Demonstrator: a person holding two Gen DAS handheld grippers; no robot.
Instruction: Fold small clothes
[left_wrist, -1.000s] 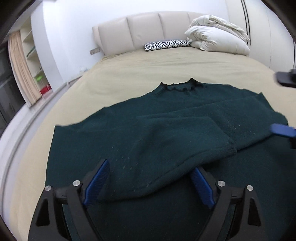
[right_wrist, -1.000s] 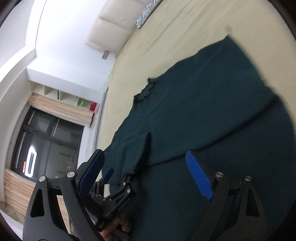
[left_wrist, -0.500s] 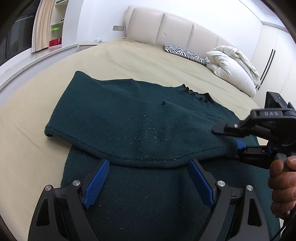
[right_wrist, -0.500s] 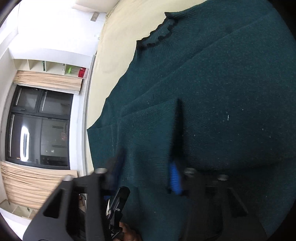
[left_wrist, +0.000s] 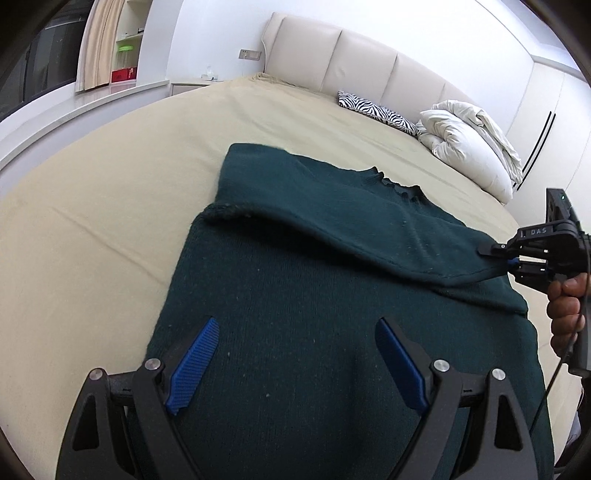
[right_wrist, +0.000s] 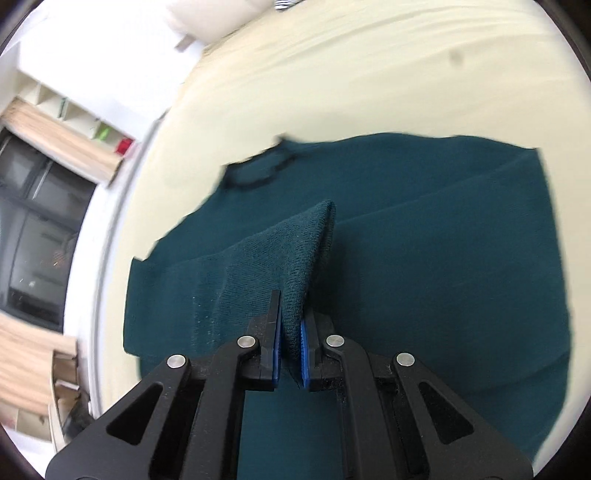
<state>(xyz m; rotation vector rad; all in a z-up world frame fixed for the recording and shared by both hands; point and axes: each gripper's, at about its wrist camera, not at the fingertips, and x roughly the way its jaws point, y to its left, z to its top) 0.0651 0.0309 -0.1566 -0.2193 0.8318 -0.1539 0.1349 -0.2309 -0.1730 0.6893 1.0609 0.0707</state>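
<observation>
**Right gripper now has the sleeve cuff and is drawing it across the sweater**

Where half a second ago the right gripper (right_wrist: 290, 356) was a blur closing in on the sleeve, its blue pads are now pressed together on the sleeve cuff (right_wrist: 310, 254), which stands up out of them in a tented fold. A second ago both tools were spread and nothing was held, so the change is a completed grasp. I judge this to be the sleeve fold getting under way, with the body folds yet to come.

Nearest the left wrist camera, the left gripper (left_wrist: 295, 363) is spread wide, its two fingers hovering over the lower body of the dark green sweater (left_wrist: 314, 314); whether they brush the knit cannot be told, but nothing sits between them. Beyond it, the sleeve runs as a raised band across the chest to the right gripper (left_wrist: 511, 263) at the sweater's right edge, held there by the person's hand (left_wrist: 565, 306). Past the sleeve lies the ruffled collar (left_wrist: 400, 186).

Farther off, the sweater rests flat on the beige bed (left_wrist: 110, 192), with a zebra-print pillow (left_wrist: 376, 109) and a bundled white duvet (left_wrist: 469, 147) near the padded headboard (left_wrist: 351, 61).
</observation>
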